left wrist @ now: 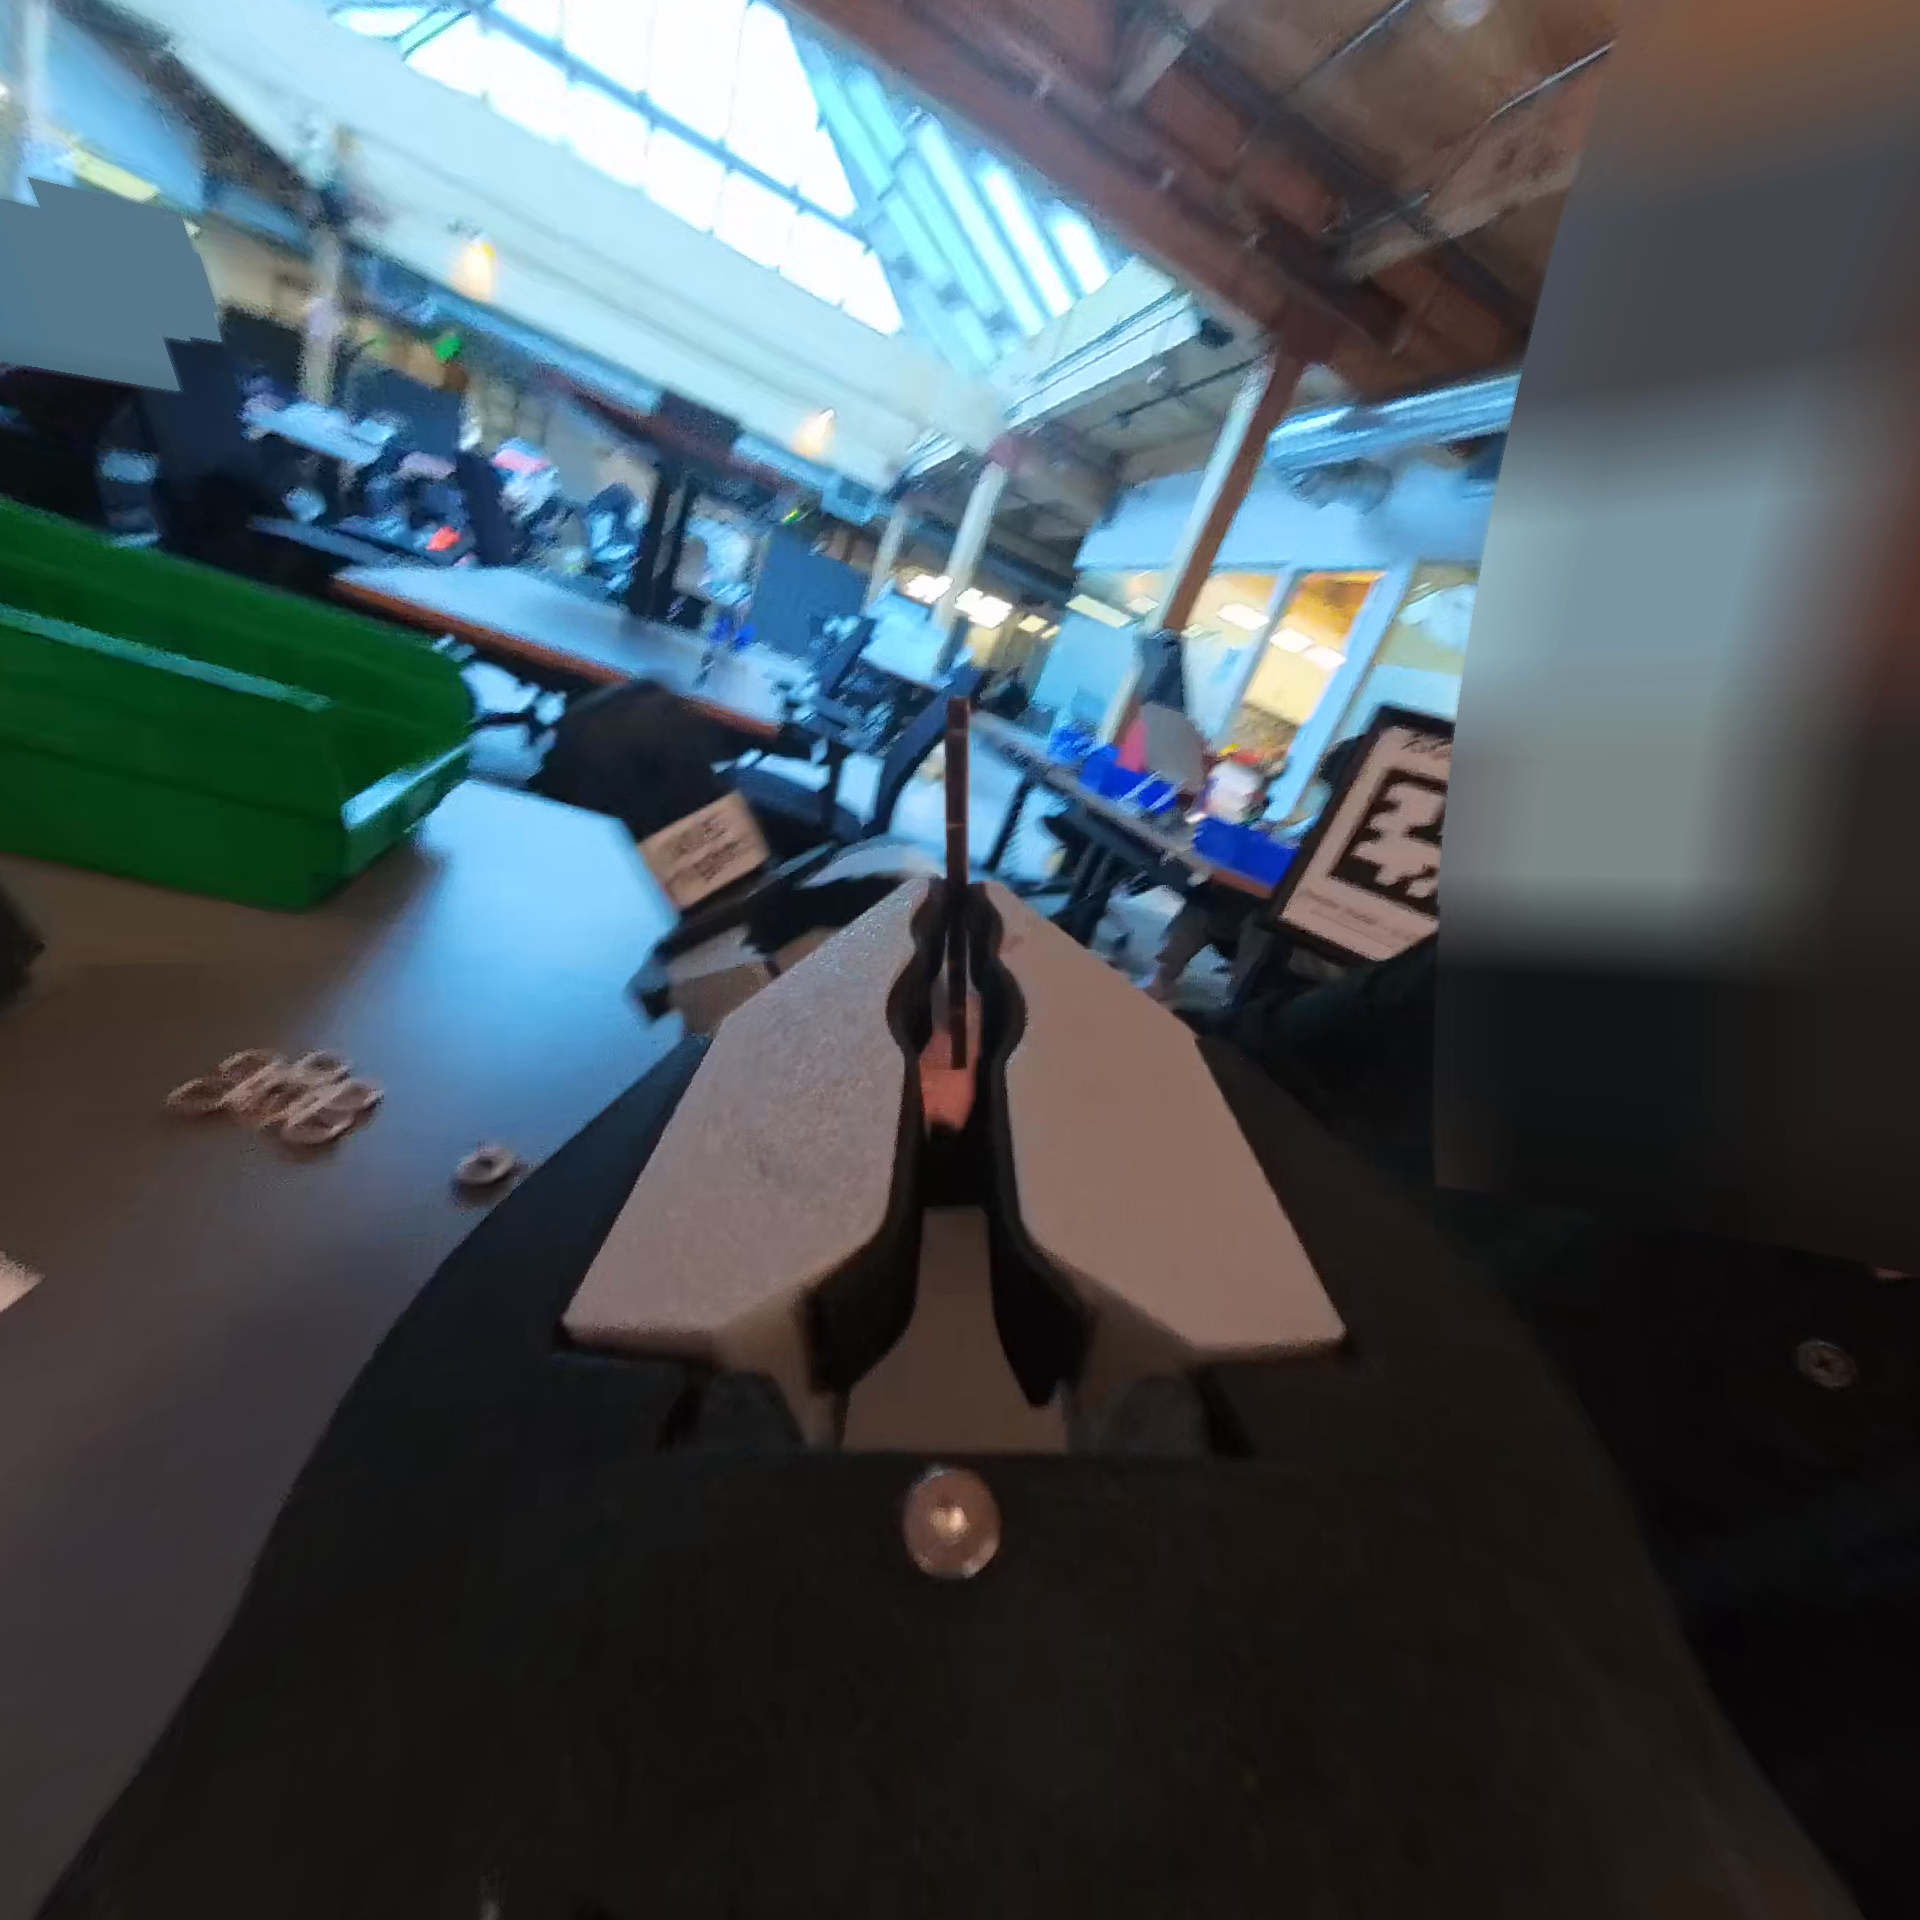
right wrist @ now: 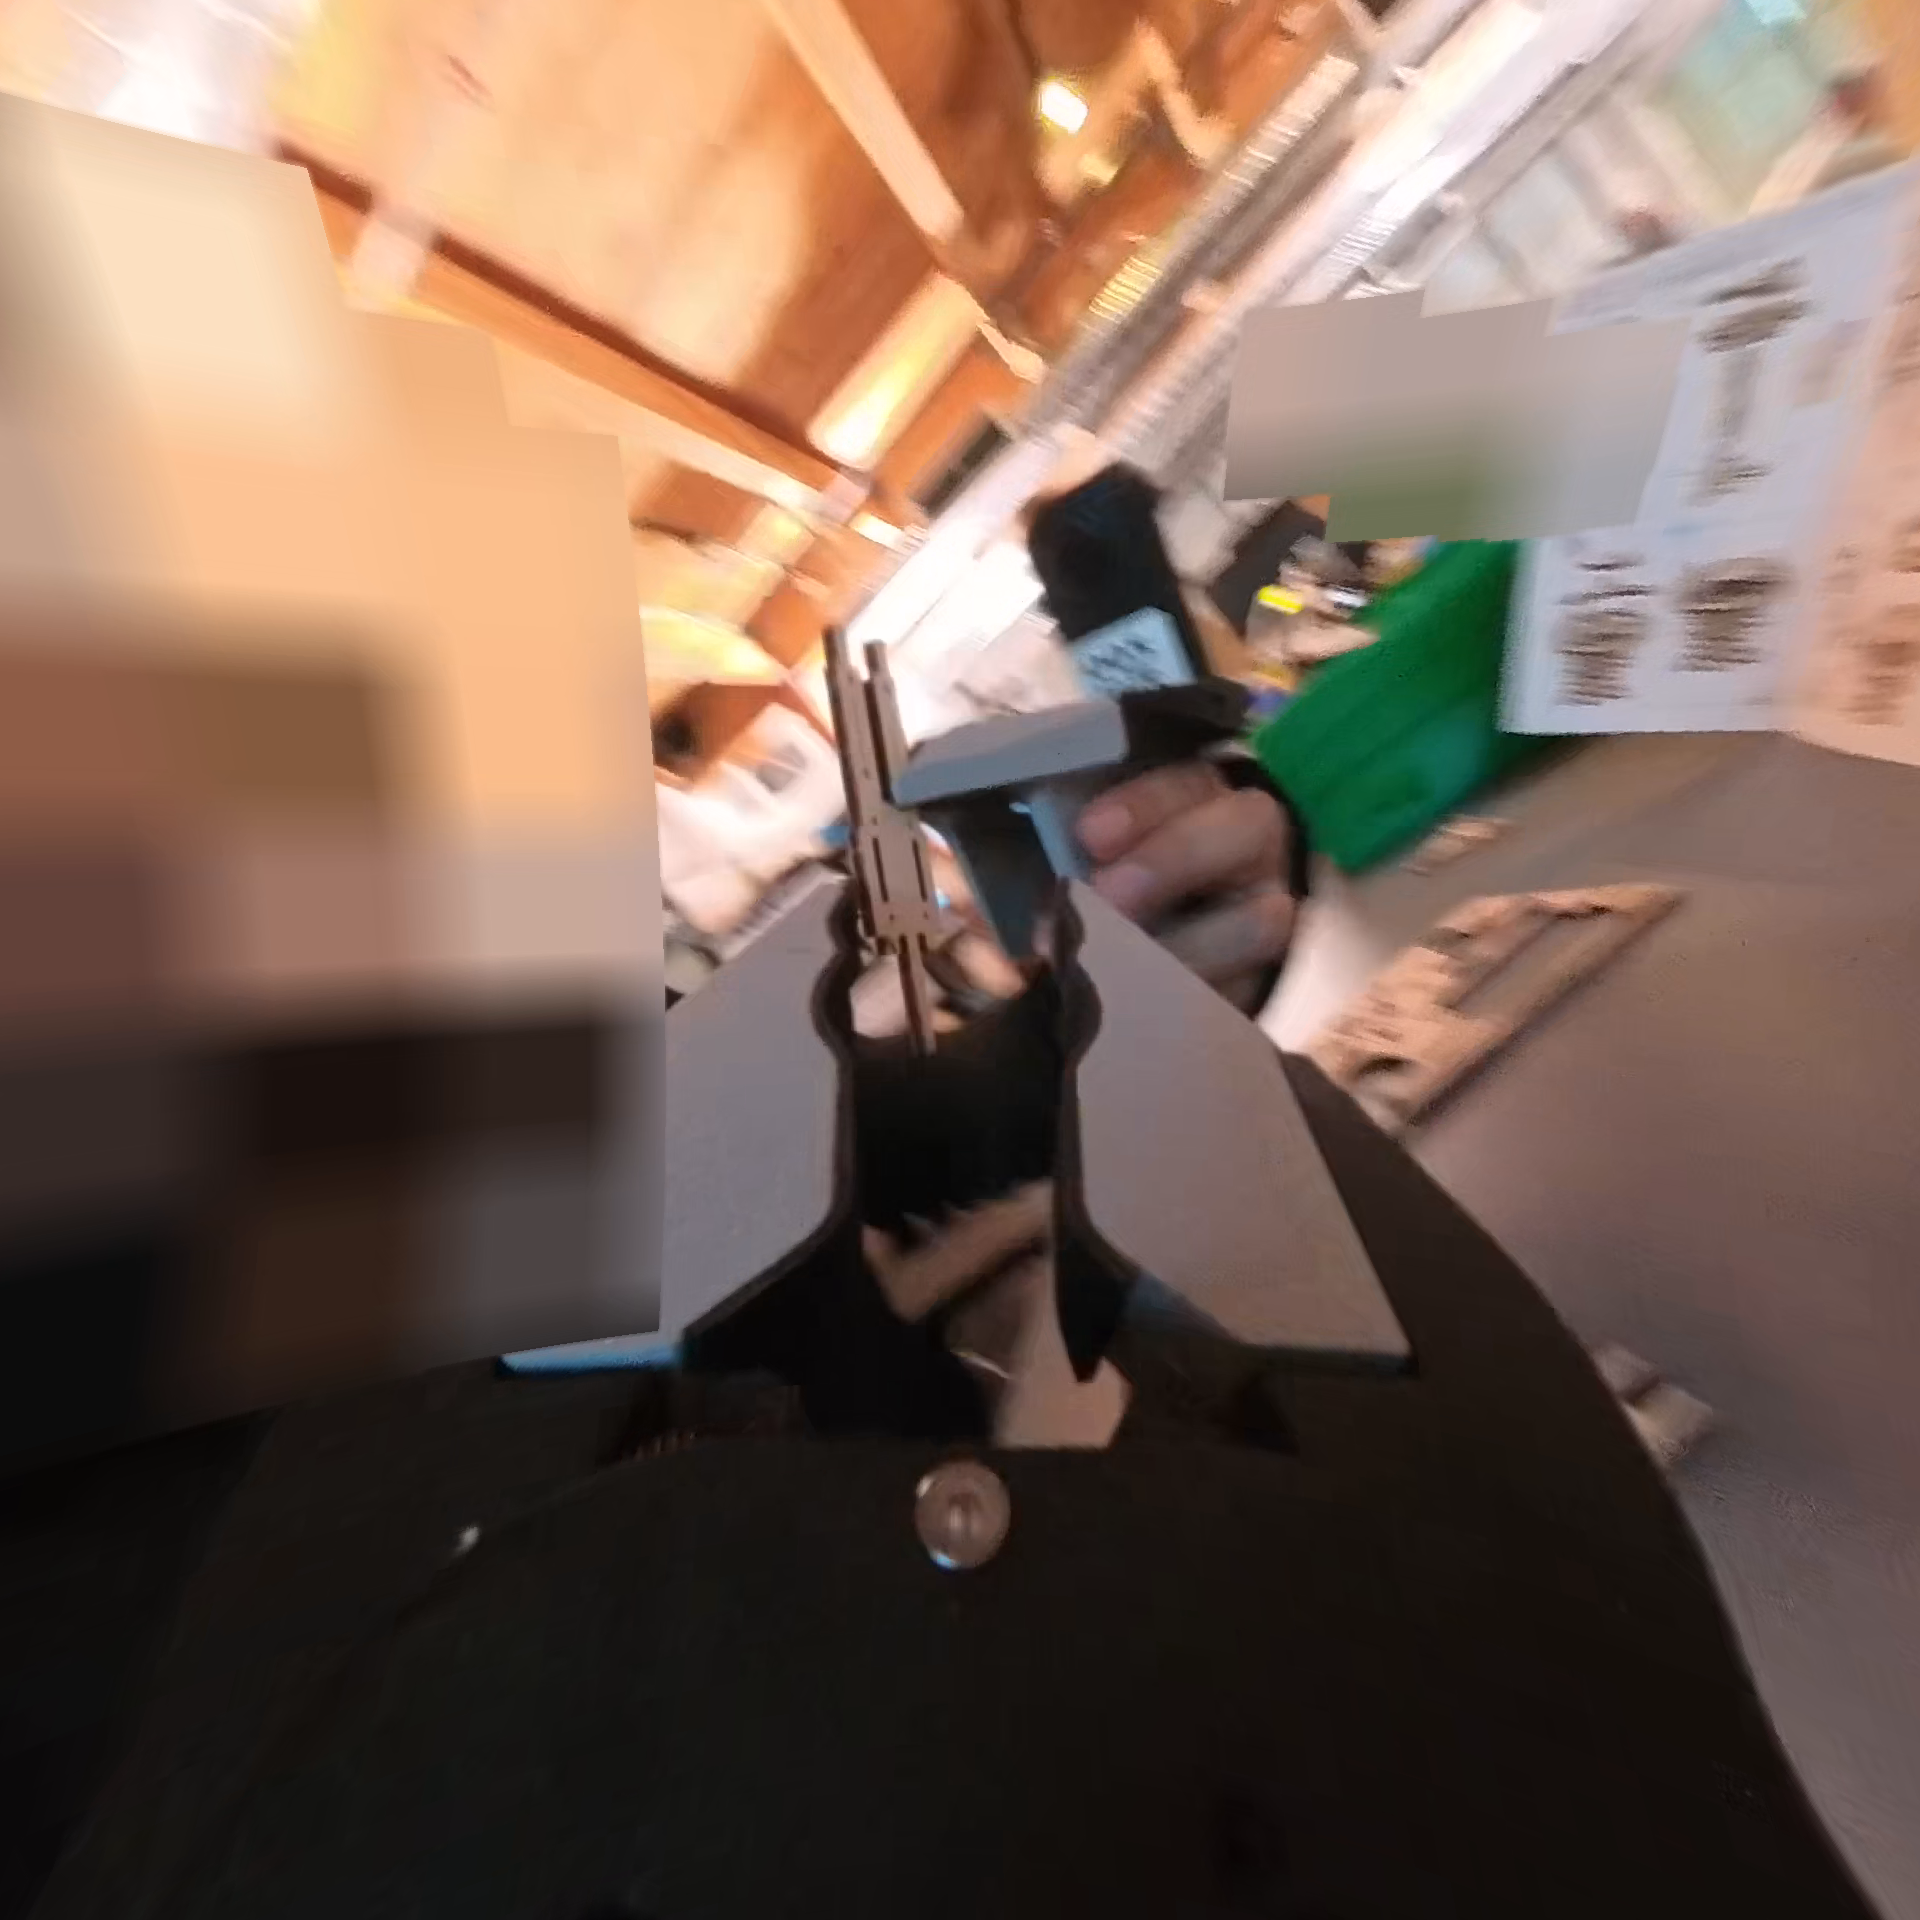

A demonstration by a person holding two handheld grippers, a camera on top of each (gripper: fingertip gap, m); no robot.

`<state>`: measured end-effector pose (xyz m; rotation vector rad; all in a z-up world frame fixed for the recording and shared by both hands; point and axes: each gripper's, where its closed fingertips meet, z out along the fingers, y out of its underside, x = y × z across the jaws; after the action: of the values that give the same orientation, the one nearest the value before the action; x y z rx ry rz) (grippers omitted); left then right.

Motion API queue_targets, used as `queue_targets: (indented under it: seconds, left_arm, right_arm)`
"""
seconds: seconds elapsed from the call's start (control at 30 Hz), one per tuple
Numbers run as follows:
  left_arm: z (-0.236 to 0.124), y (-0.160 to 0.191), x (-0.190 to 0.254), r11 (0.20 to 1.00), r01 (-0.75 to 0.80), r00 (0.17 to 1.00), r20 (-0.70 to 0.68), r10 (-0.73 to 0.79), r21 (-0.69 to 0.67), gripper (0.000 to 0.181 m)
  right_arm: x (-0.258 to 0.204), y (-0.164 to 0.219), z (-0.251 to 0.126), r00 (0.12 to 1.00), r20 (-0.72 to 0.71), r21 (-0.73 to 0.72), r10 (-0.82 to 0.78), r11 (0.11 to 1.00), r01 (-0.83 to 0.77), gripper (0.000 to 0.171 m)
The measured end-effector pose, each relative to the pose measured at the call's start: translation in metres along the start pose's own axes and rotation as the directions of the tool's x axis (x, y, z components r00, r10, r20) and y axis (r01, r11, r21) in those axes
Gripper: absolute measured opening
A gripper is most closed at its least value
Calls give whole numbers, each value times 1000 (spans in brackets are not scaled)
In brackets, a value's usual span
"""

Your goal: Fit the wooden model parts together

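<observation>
A: In the left wrist view, our left gripper (left wrist: 956,925) is pinching a thin flat wooden model part (left wrist: 957,800) edge-on. The grey fingers (left wrist: 821,1101) are sitting closed right up against it, and the part is sticking out past the tips toward twelve o'clock.

B: In the right wrist view, our right gripper (right wrist: 961,966) is standing partly open, with a clear gap between the jaws. A slotted pale wooden model assembly (right wrist: 878,831) is rising through that gap, over by the left finger. We cannot tell whether that finger is touching it.

A: The left gripper (right wrist: 977,779) is showing there too, at one o'clock from the assembly, with a hand (right wrist: 1195,873) wrapped around its handle.

B: On the dark grey table (left wrist: 260,1299), small pale ring-shaped wooden pieces (left wrist: 275,1096) are lying at nine o'clock, and a green plastic bin (left wrist: 208,727) is sitting beyond them at ten o'clock.

A: A flat wooden sheet of cut-out parts (right wrist: 1496,977) is lying at three o'clock in the right view, below a printed white instruction sheet (right wrist: 1714,488).
</observation>
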<state>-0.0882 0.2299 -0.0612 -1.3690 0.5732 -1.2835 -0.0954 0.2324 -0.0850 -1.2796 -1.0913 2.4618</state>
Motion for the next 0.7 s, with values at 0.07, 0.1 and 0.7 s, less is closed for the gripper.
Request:
queue_targets:
  seconds: [0.07, 0.1, 0.7]
  left_arm:
    - [-4, 13, -20, 994, 8, 993, 117, 5, -106, 0]
    - [-4, 21, -26, 988, 28, 989, 150, -5, -152, 0]
    - [-7, 38, -34, 975, 117, 978, 196, -79, -191, 9]
  right_arm:
    - [15, 6, -7, 962, -188, -140, -197, 975, 172, 42]
    - [18, 10, -8, 927, -244, -213, -284, 949, 234, 43]
    - [19, -14, -6, 894, -263, -107, -363, 932, 347, 0]
